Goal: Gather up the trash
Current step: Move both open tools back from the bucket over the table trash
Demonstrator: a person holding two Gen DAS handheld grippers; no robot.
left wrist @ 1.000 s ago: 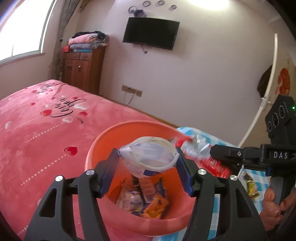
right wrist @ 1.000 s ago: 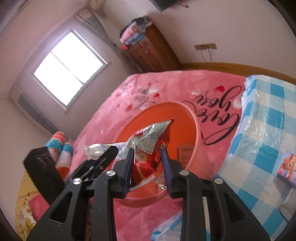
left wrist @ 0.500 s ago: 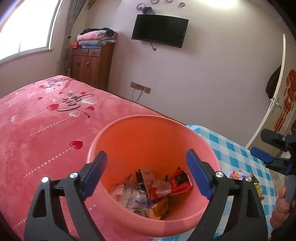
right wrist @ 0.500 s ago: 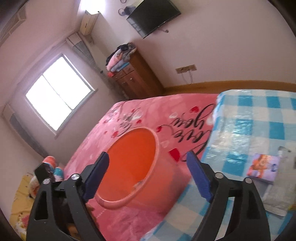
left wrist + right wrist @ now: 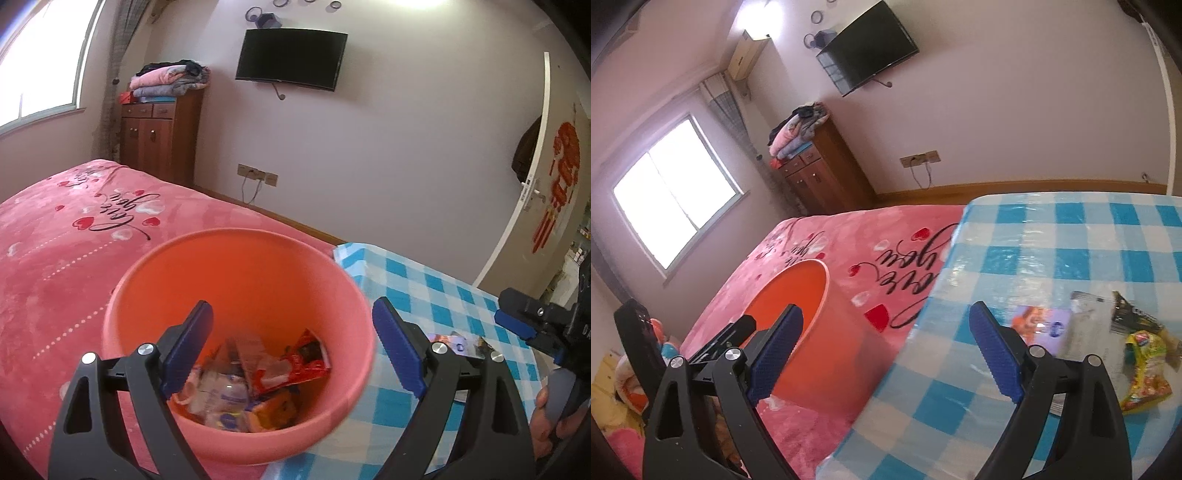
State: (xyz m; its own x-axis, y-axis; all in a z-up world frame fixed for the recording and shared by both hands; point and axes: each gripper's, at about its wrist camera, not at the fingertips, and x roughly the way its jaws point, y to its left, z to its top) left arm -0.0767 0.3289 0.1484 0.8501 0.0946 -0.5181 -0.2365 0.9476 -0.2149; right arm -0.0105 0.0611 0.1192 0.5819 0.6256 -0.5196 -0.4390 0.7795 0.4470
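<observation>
An orange bucket [image 5: 240, 273] stands on the pink bed beside the checked table. Inside lie a red wrapper [image 5: 295, 365], a clear plastic cup [image 5: 221, 395] and other packets. My left gripper [image 5: 291, 314] hangs open above the bucket's mouth with nothing between its fingers. My right gripper [image 5: 886, 314] is open and empty over the table's left edge, with the bucket [image 5: 842, 332] to its left. On the table ahead of it lie a yellow wrapper [image 5: 1145, 373], a black wrapper [image 5: 1134, 314], a purple packet [image 5: 1041, 325] and a white paper [image 5: 1089, 332].
The blue checked tablecloth [image 5: 1071, 236] butts against the pink bedspread [image 5: 74, 258]. A wooden cabinet [image 5: 159, 140] with folded clothes stands at the far wall under a television [image 5: 291, 57]. A hand [image 5: 546, 417] holds the right gripper [image 5: 506, 310] at the right edge.
Both grippers opened over the bucket; the cup and the red wrapper dropped in. The right gripper then swung right, from the bucket to the table. The left one drew back slightly.
</observation>
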